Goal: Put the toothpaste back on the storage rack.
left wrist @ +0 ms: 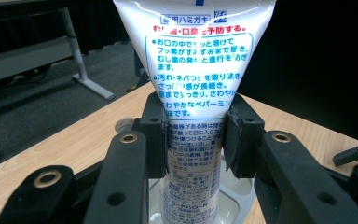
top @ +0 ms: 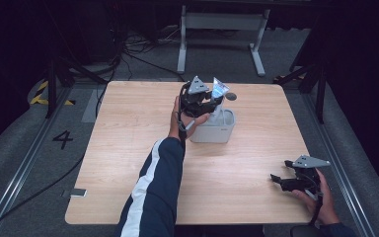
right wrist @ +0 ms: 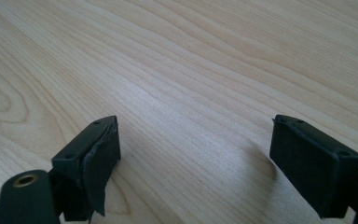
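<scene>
1. Toothpaste tube (left wrist: 193,70): white, printed with Japanese text in blue and red, standing upright with its flat crimped end up and its lower end down inside a white holder. In the high view the tube (top: 220,91) rises above the far middle of the table.
2. Left gripper (left wrist: 195,135): jaws closed on the tube, one black pad pressed to each side of the narrower lower body (the tube widens above the pads). In the high view the left gripper (top: 197,98) sits just left of the tube, held by a hand with a dark blue, white-striped sleeve (top: 155,187) reaching in from the near edge.
3. White holder (top: 216,129): a squarish, rounded container standing on the table under the tube, touching or just beside the left hand. Its rim shows below the jaws in the left gripper view (left wrist: 237,203).
4. Right gripper (right wrist: 193,163): jaws spread wide with nothing between them, bare wood under the gap. In the high view the right gripper (top: 276,180) rests at the near right corner, well apart from the tube.
5. Table (top: 128,148): light wood grain, rounded corners.
6. Small dark round item (top: 231,97): on the table just right of the tube; too small to identify.
</scene>
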`<state>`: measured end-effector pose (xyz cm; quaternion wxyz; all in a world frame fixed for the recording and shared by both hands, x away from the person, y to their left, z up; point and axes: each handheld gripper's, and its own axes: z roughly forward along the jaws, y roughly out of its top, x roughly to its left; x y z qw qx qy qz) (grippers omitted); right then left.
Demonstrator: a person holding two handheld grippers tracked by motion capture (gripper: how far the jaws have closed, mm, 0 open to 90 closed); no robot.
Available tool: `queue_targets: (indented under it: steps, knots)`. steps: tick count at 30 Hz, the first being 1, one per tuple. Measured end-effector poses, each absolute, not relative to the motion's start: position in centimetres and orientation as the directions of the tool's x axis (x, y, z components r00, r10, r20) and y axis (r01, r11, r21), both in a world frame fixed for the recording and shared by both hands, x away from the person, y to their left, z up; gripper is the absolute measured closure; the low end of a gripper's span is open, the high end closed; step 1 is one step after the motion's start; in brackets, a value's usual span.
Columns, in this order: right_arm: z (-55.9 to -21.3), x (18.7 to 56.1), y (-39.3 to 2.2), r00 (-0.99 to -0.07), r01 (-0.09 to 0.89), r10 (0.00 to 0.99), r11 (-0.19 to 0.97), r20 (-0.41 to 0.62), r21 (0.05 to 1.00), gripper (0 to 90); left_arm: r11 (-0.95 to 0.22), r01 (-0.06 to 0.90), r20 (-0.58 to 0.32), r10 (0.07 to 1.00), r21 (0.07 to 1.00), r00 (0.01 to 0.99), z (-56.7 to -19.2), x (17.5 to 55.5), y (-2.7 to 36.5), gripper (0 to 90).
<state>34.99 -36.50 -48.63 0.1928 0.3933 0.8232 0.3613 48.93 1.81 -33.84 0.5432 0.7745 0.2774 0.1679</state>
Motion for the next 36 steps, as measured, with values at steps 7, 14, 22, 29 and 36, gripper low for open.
queue_targets:
  steps: [7, 14, 22, 29, 36]
  knots:
    - [-48.6, 35.0, -36.5, -0.616, 0.507, 0.787, 0.430, -0.035, 0.747, 16.7, -0.272, 0.248, -0.035, 0.606, 0.930, 0.795, -34.3, 49.1, 1.5, 65.8]
    - [-48.6, 35.0, -36.5, -0.616, 0.507, 0.787, 0.431, -0.036, 0.747, 16.7, -0.273, 0.263, -0.049, 0.602, 0.925, 0.797, -35.1, 49.3, 1.5, 65.7]
    - [-48.6, 35.0, -36.5, -0.616, 0.507, 0.787, 0.430, -0.036, 0.747, 16.7, -0.277, 0.282, -0.060, 0.608, 0.918, 0.792, -36.0, 49.3, 1.8, 65.6]
    - [-48.6, 35.0, -36.5, -0.616, 0.507, 0.787, 0.430, -0.035, 0.747, 16.7, -0.285, 0.297, -0.068, 0.607, 0.911, 0.792, -36.6, 49.2, 2.1, 65.5]
    - [-48.6, 35.0, -36.5, -0.616, 0.508, 0.787, 0.429, -0.033, 0.747, 16.7, -0.302, 0.305, -0.067, 0.603, 0.903, 0.795, -37.0, 49.0, 2.2, 65.4]
